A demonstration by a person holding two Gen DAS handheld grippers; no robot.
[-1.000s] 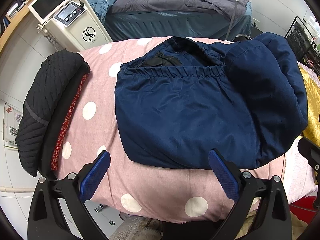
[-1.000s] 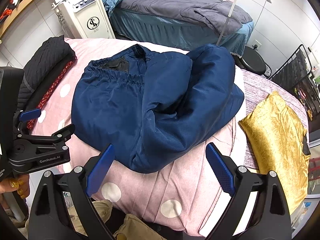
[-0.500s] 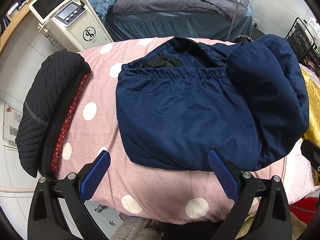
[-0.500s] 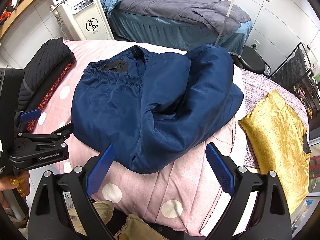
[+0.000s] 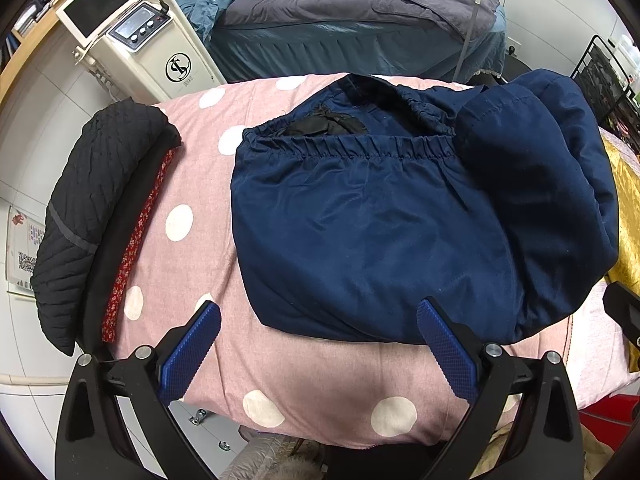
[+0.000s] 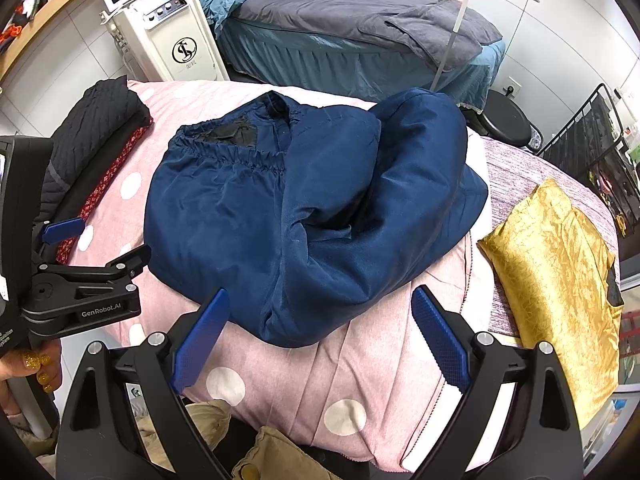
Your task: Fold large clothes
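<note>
Navy trousers (image 5: 372,236) lie partly folded in the middle of the pink polka-dot bed cover (image 5: 320,372), their near fold edge just short of the cover's near edge, the elastic waistband toward the far left and the legs doubled back into a puffy roll on the right side. Nearest the cameras, the left gripper (image 5: 318,344) hovers over the near edge with its blue pads spread wide and nothing between them; the right gripper (image 6: 320,332) hangs likewise over the near edge, jaws wide apart and empty, with the near corner of the trousers lying between its tips but not touched. Judging by this, one fold is made and the hands are off the cloth, so the step in hand looks like picking fresh grip points; the next move probably calls for pinching the bulging right-hand roll or the near edge and carrying it across toward the waistband, flattening the trapped air as it goes. On the cover's left edge sits a stack with a black quilted garment (image 5: 92,208) on top, and at the right edge a gold garment (image 6: 560,264) lies folded. Beyond the cover stand a white machine with a screen (image 6: 168,28) and a bed with grey and blue bedding (image 6: 360,24).
</note>
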